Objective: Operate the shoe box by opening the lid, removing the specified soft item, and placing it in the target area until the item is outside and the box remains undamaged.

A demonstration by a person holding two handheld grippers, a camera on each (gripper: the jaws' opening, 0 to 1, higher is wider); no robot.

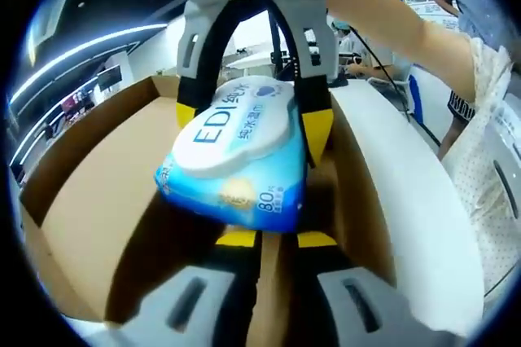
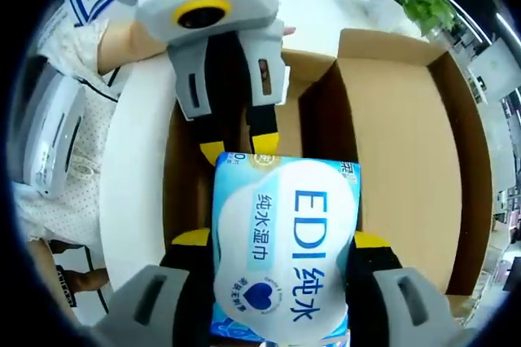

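Right gripper view: right gripper [image 2: 281,253] jaws clamp the blue wet-wipe pack [image 2: 285,241] at both sides, left gripper [image 2: 236,147] jaws meeting its far edge — grip uncertain — above the open cardboard box [image 2: 407,143] on the white tabletop [image 2: 138,168].

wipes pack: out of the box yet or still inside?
Still inside: the wipes pack, clamped in the right gripper, sits between the cardboard box walls, lid flaps open.
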